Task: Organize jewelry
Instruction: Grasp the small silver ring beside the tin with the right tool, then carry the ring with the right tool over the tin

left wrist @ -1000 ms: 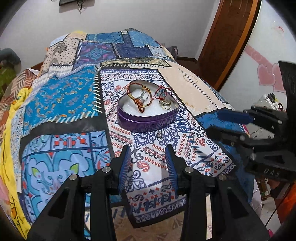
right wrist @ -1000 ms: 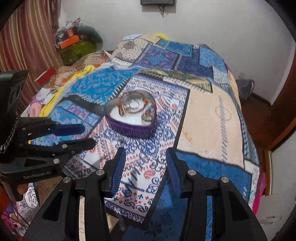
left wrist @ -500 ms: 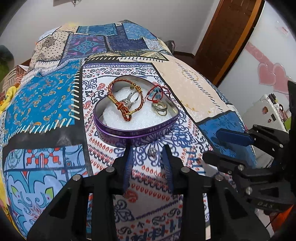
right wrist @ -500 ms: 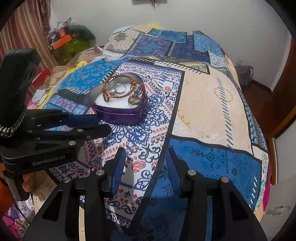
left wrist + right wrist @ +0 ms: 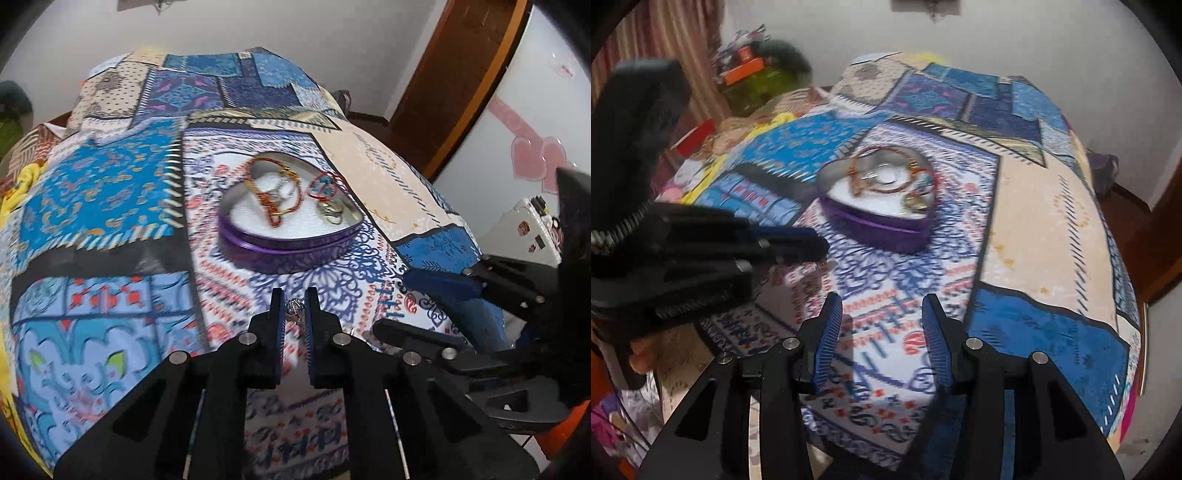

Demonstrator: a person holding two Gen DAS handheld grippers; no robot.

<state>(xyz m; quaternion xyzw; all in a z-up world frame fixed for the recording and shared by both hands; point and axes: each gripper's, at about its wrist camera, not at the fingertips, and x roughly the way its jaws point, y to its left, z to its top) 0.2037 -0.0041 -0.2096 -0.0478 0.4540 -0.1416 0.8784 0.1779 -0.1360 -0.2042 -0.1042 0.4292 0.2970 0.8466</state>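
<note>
Now the left claw [image 5: 294, 308] is pinched narrowly on a small silver ring [image 5: 294, 306], which sits between its blue-padded tips just in front of the purple heart-shaped tin [image 5: 288, 248]. That tin lies on the patchwork bedspread [image 5: 110, 192] and holds an orange braided bracelet [image 5: 271, 194], a red cord bracelet [image 5: 325, 184] and metal rings [image 5: 330, 216] on white padding. To the tin's right side, the right claw [image 5: 882, 332] hovers with its jaws spread wide and nothing between them, nearer the bed's edge than the tin [image 5: 886, 221].
</note>
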